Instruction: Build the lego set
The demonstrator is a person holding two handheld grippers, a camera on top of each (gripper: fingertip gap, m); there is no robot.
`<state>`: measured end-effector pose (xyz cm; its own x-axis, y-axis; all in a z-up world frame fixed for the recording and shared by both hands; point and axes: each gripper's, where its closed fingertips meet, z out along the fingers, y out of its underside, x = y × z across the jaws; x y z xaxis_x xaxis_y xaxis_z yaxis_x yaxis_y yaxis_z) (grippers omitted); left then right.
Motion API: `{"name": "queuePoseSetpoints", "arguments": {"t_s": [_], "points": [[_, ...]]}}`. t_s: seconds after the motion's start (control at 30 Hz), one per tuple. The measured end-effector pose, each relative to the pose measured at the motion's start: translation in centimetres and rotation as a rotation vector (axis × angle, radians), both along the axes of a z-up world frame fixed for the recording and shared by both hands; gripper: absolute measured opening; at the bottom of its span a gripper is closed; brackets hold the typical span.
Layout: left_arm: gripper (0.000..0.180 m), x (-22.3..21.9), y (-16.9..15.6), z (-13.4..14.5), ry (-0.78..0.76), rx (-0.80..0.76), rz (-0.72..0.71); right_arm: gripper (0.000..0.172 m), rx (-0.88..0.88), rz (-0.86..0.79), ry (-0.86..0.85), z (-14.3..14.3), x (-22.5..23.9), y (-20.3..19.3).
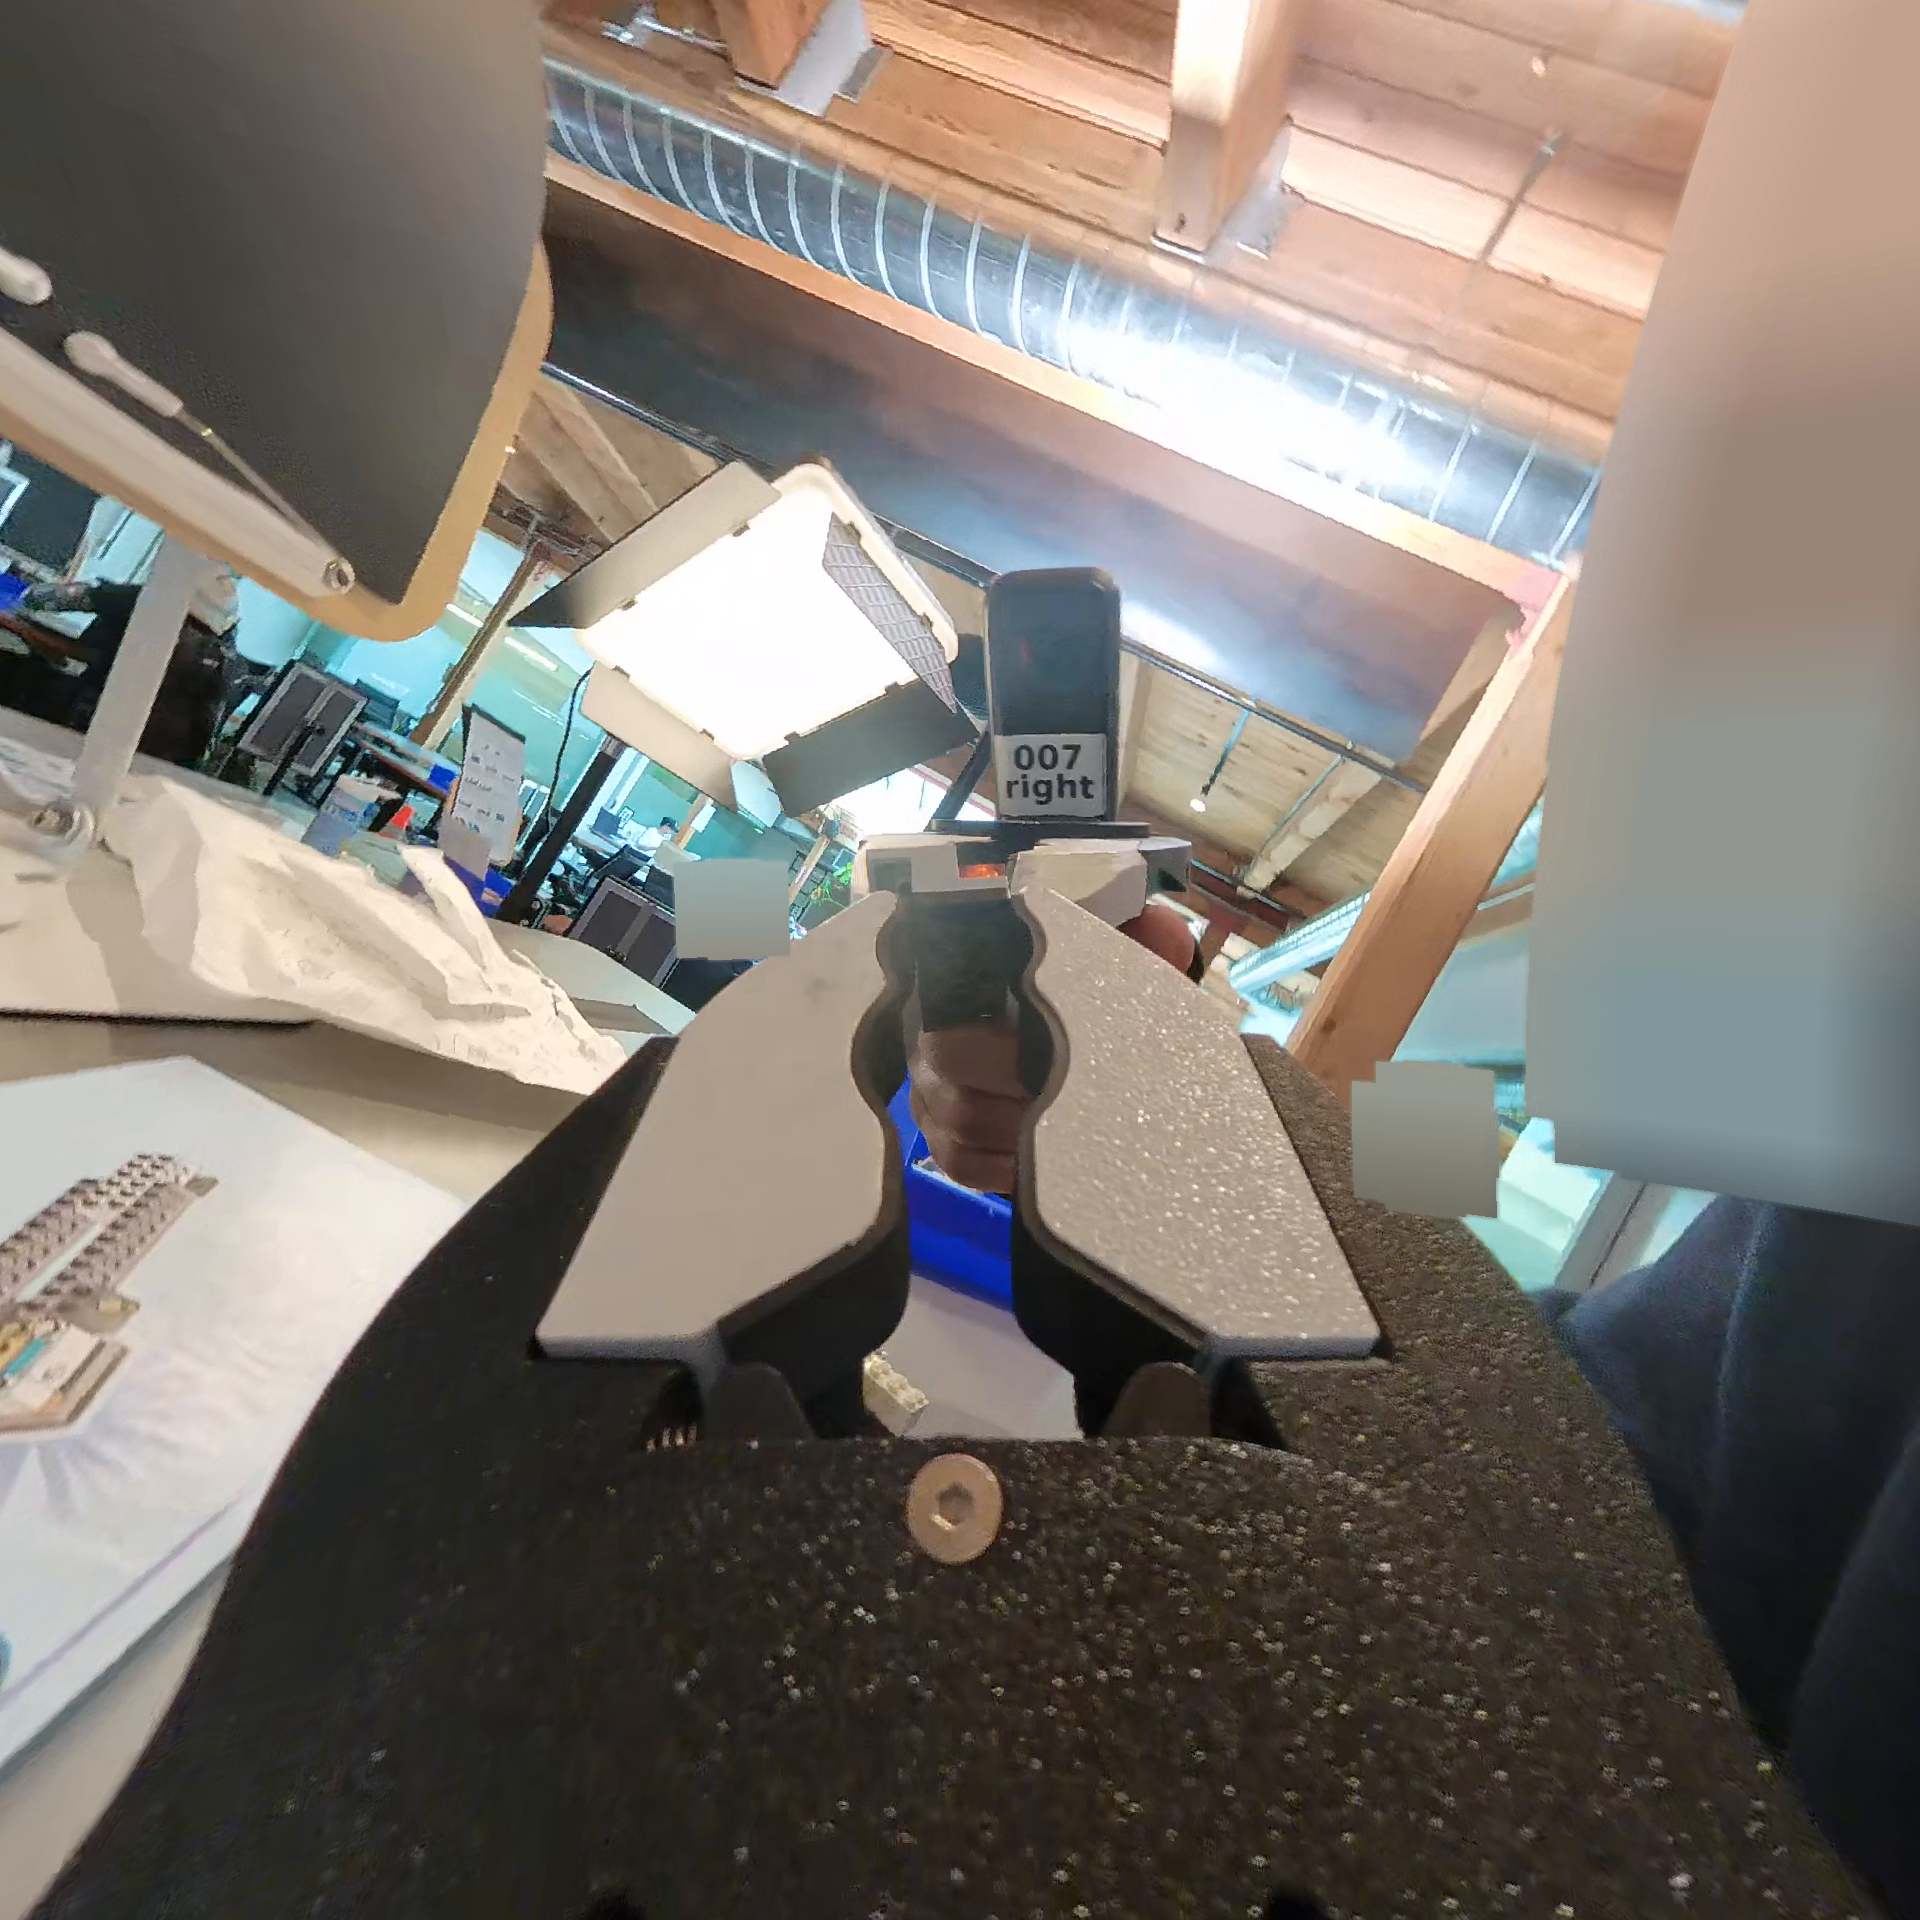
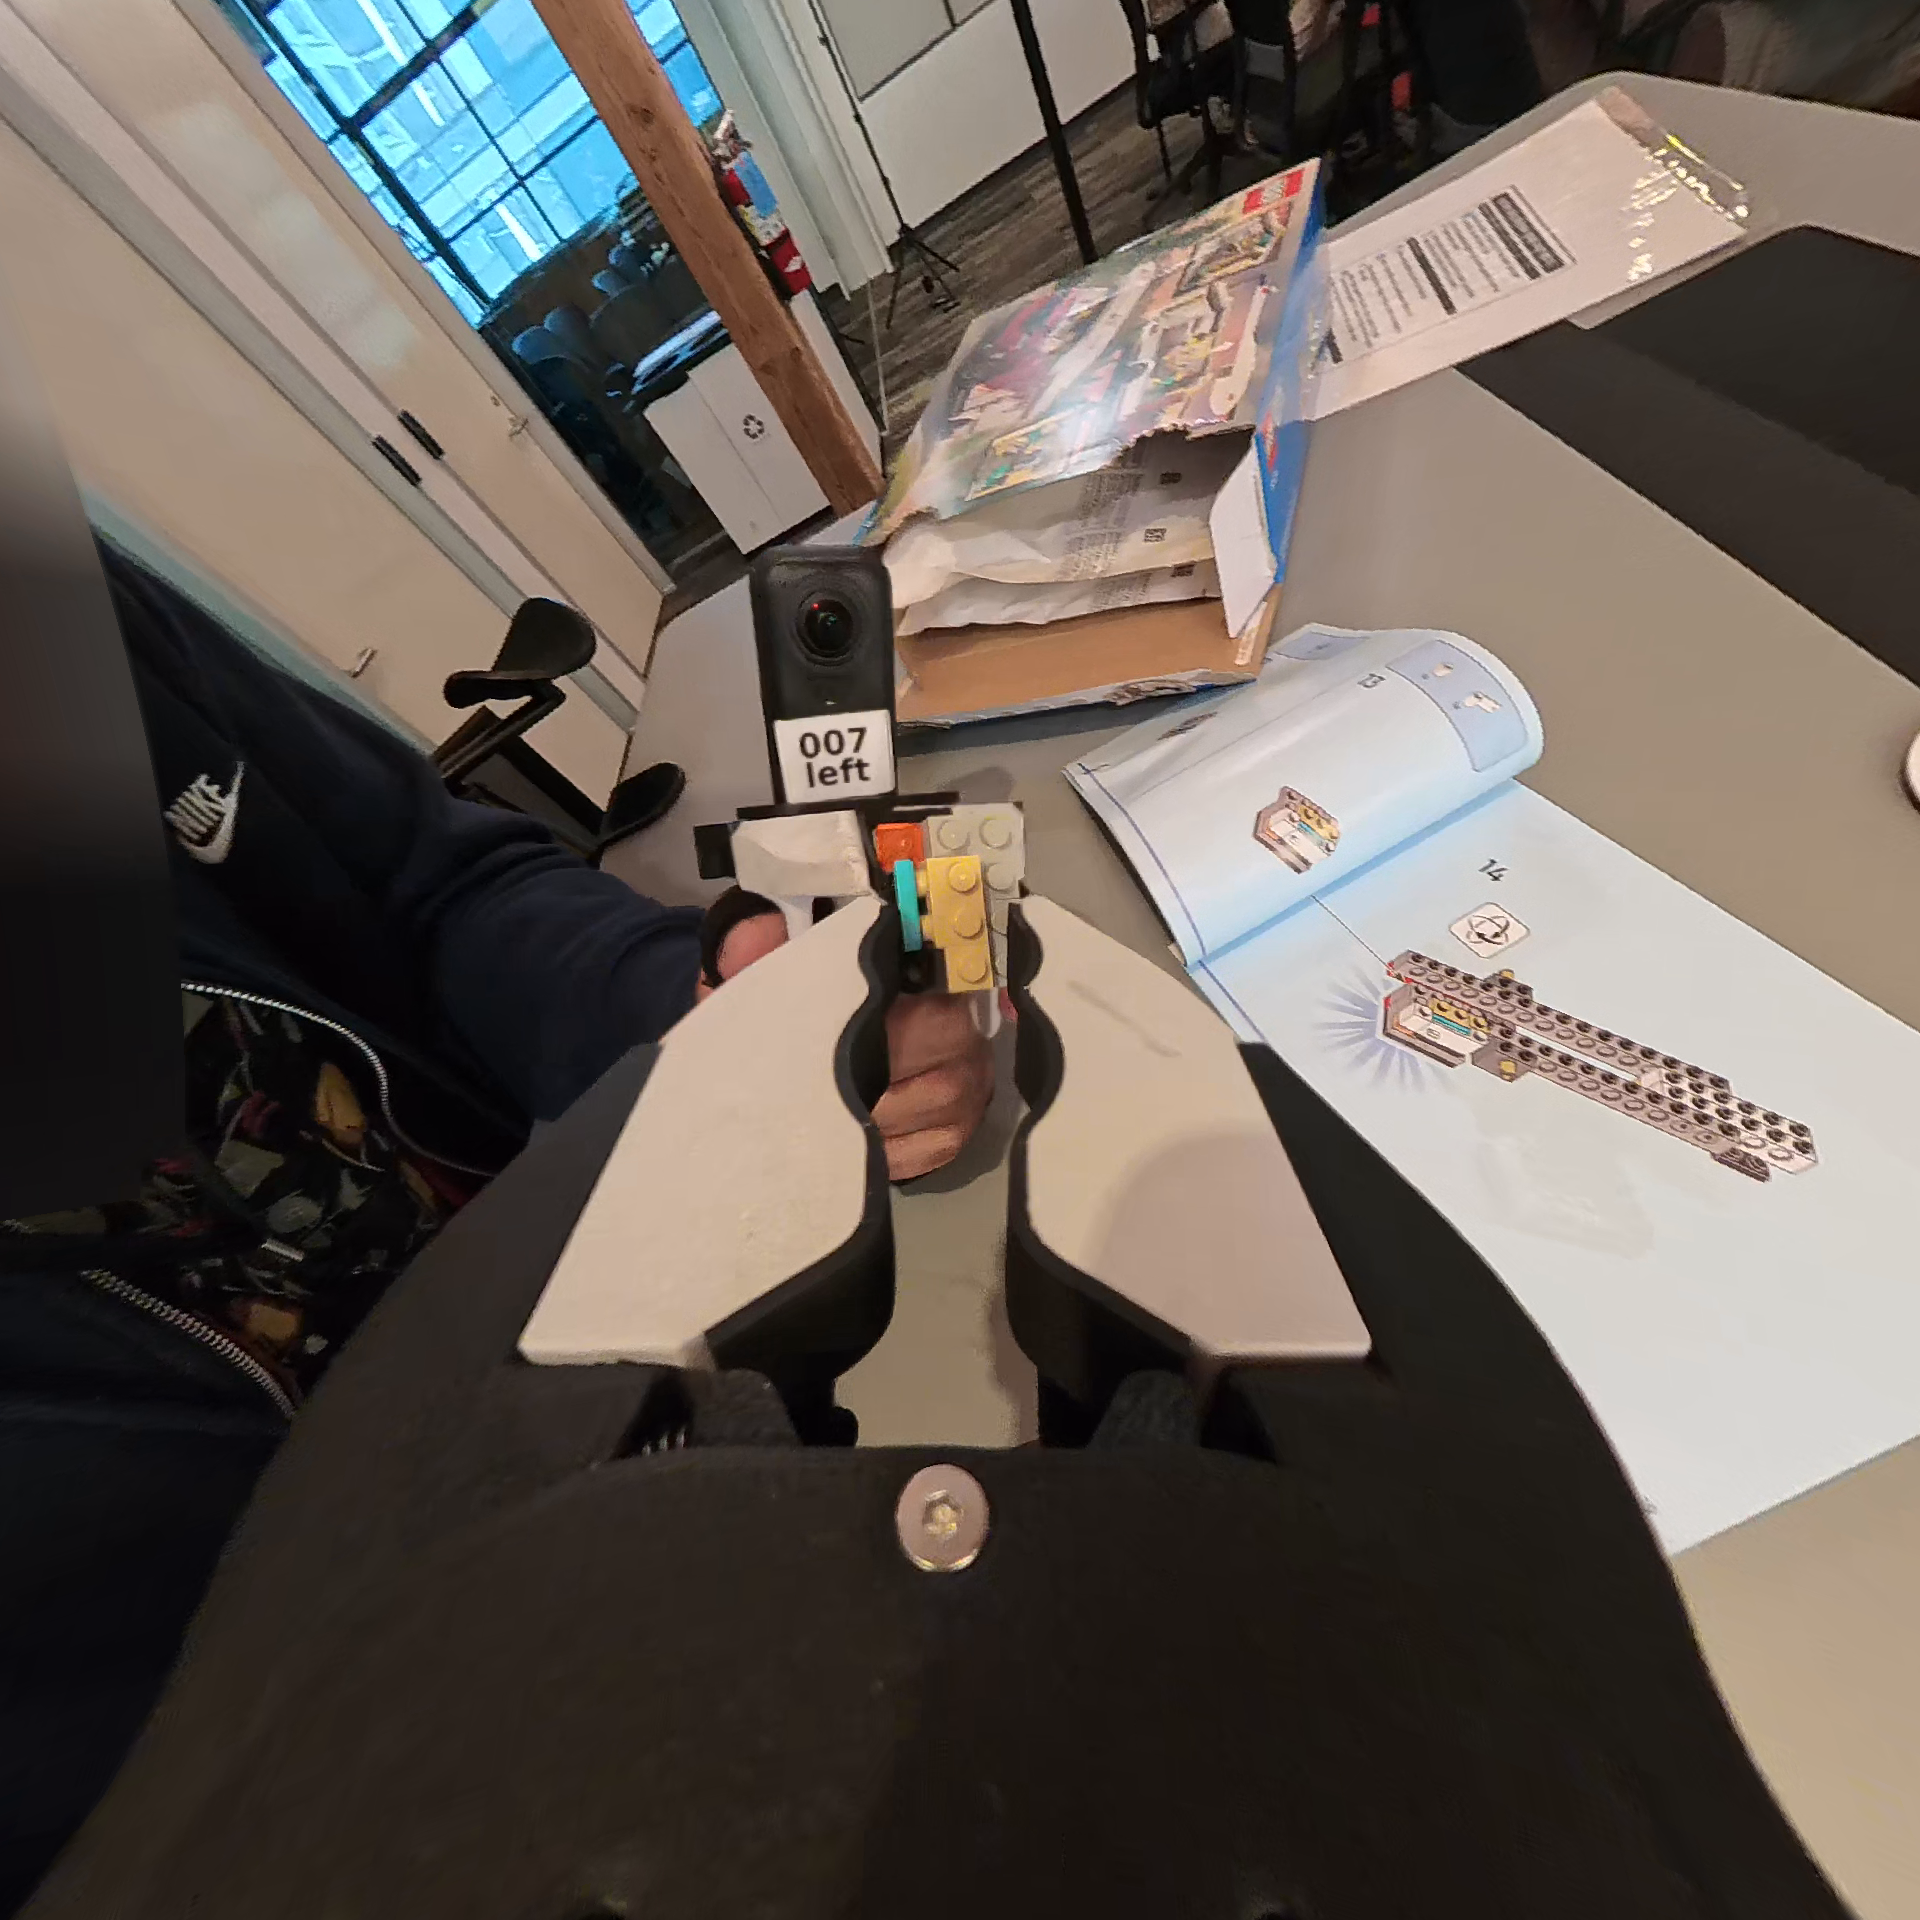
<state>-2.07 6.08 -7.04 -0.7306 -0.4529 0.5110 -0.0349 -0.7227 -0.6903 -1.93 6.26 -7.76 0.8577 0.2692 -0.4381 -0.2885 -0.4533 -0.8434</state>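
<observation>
Both grippers meet tip to tip above the table [image 2: 1403,582]. Narrowed around a small brick cluster [image 2: 961,914] of yellow, grey, teal and orange, the right gripper [image 2: 951,940] and the left gripper [image 1: 961,961] each clamp it from opposite sides. An open instruction booklet [image 2: 1558,1039] lies just beside them, a torn box [image 2: 1101,416] beyond.

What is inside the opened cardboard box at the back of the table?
In the cardboard box, white paper bags show at the torn open end, above the bare brown inner flap. How many bags, and what they hold, stays hidden by the lid.
</observation>
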Motion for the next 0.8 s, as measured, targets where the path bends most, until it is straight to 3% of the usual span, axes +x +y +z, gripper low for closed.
{"name": "queuePoseSetpoints", "arguments": {"t_s": [0.27, 0.8], "points": [[0.017, -1.1, -0.5, 1.0, -0.122, 0.161, -0.022, 0.019, 0.030, 0.057, -0.014, 0.7, -1.0, -0.5], [0.017, -1.6, -0.1, 1.7, -0.172, 0.152, 0.034, 0.019, 0.066, 0.071, -0.077, 1.2, -1.6, 0.0]]}}
